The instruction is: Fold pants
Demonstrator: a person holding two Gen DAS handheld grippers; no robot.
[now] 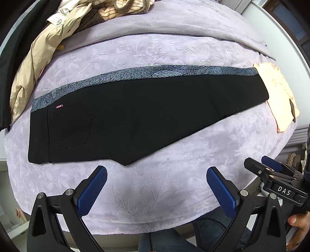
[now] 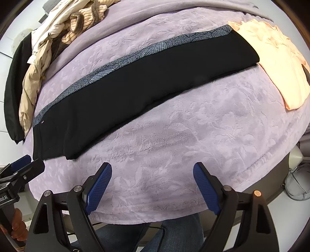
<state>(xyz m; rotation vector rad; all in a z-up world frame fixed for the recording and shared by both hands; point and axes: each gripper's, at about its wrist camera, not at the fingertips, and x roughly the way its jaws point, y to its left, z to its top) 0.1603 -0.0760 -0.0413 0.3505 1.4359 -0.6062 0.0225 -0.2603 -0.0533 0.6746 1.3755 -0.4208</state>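
In the left wrist view, the beige jacket [image 1: 36,64] is lying bunched at ten o'clock on the lilac embossed blanket [image 1: 155,186], with striped clothing [image 1: 124,9] heaped at twelve o'clock. The black pants [image 1: 135,114] are lying flat across the middle, folded lengthwise leg over leg, waistband at nine o'clock and cuffs at two o'clock, a grey patterned side stripe [image 1: 147,74] running along the far edge. A folded peach garment [image 1: 279,91] is sitting at three o'clock, touching the cuffs. The left gripper [image 1: 157,184] is hovering at six o'clock with its jaws spread wide, blue pads [image 1: 93,190] pinching nothing and touching only air above the blanket, just short of the pants' crotch point. At four o'clock the right gripper [image 1: 271,170] is showing from the side, held by a hand [image 1: 298,226]. In the right wrist view, the pants [image 2: 135,89] are slanting from eight o'clock to one o'clock, and the right gripper [image 2: 153,184] is hanging at six o'clock, jaws spread wide and empty, clear of the blanket [image 2: 193,135] and pants.
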